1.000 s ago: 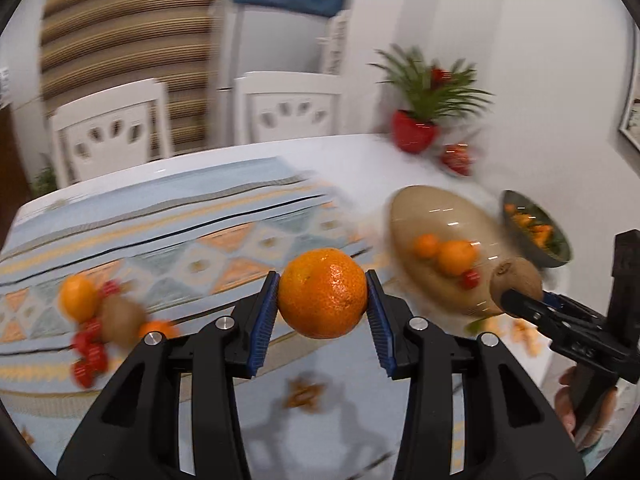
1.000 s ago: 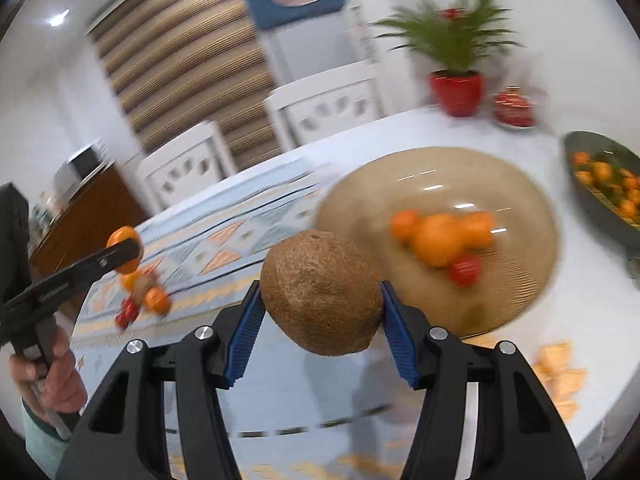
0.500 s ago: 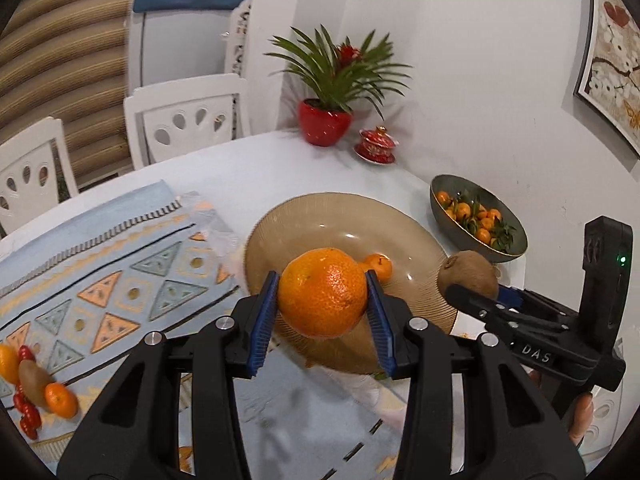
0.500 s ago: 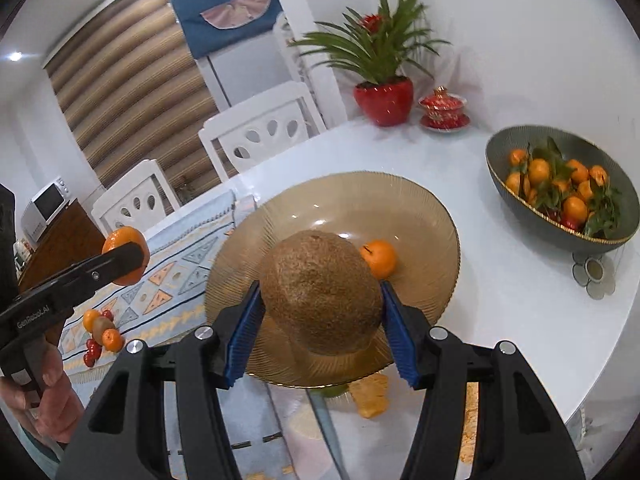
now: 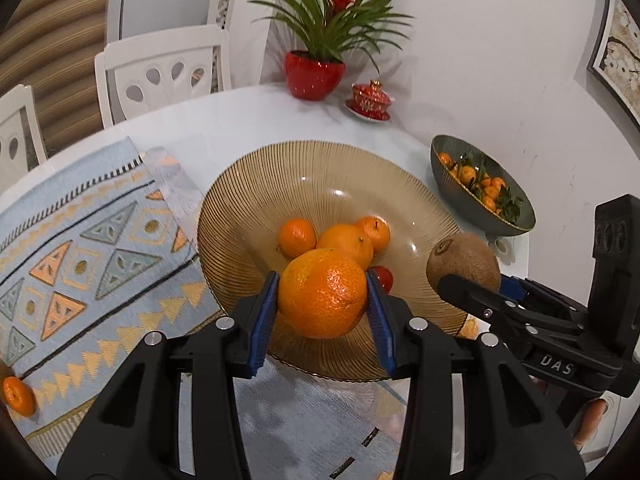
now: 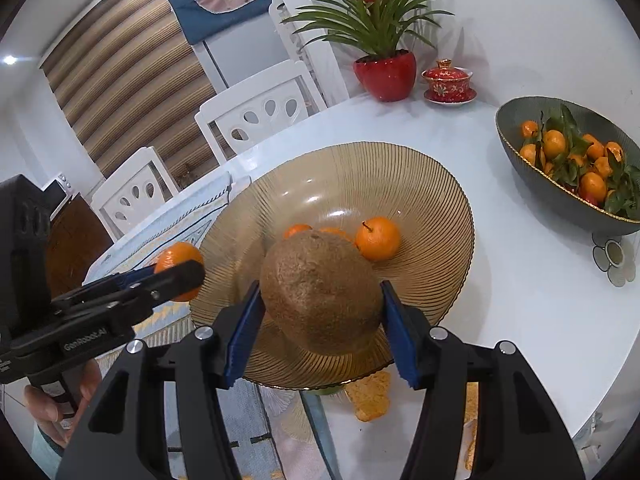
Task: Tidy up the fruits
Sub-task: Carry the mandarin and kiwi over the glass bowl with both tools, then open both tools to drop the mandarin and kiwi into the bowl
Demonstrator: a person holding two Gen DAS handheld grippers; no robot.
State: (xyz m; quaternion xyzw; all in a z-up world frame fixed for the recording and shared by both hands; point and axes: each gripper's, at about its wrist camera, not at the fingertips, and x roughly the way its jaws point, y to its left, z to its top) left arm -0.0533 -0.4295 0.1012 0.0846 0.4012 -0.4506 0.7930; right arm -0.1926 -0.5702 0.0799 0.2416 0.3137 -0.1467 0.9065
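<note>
Amber bowl (image 5: 248, 216): far wall bare and open; centre blocked by clustered tangerines (image 5: 344, 240); dark bowl (image 6: 532, 160) stands well apart.

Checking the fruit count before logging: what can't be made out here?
- Right wrist view: the kiwi hides part of the amber bowl and its fruit.
- Left wrist view: the held orange mostly hides a red fruit.
- Left wrist view: the mat's fruit is cut off.

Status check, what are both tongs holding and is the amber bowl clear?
Left tongs shut on orange. Right tongs shut on kiwi. Both over amber bowl; three oranges and a red fruit already inside.
</note>
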